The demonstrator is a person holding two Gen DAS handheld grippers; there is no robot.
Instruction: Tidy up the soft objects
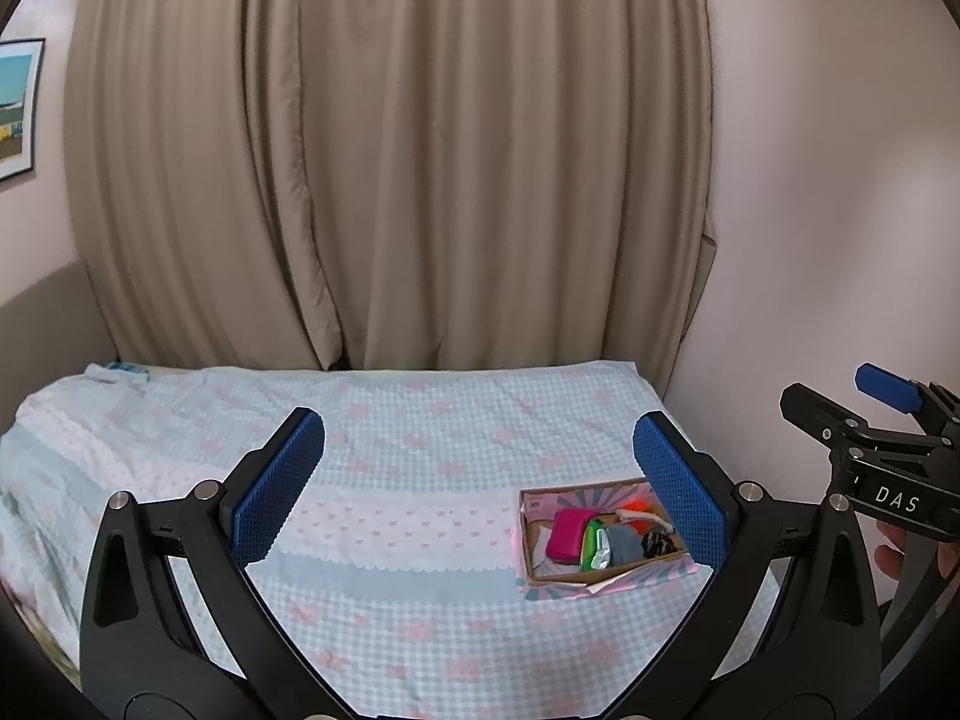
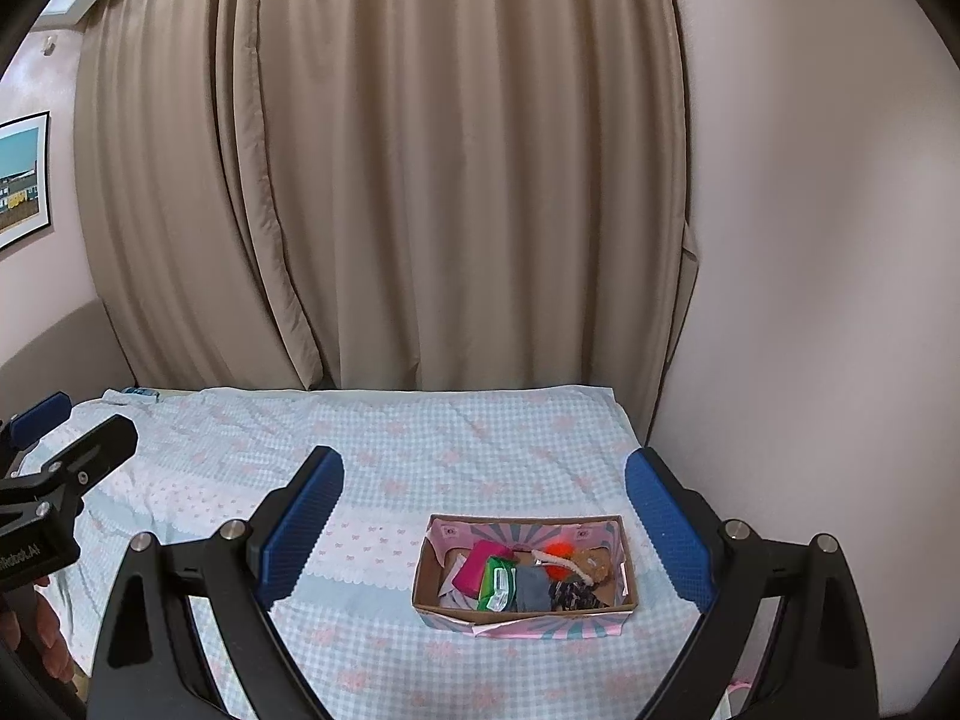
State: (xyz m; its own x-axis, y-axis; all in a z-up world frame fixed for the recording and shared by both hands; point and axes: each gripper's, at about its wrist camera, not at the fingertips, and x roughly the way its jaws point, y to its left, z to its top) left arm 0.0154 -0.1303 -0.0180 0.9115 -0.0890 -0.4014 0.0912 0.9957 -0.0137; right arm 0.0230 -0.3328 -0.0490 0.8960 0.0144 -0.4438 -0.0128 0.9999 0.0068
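Cardboard box (image 2: 522, 609) long axis left-right on bed | both grippers wide, empty

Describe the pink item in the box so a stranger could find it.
On the checked bedspread sits an open cardboard box. The pink pouch leans at its left end, beside a green packet. It is the only solid magenta thing there.

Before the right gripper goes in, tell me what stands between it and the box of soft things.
Nothing visible does. The right gripper hangs open above the bedspread, and the cardboard box sits straight ahead between its fingers. Only bare cloth lies in between. The left gripper is off to the side, clear of that path.
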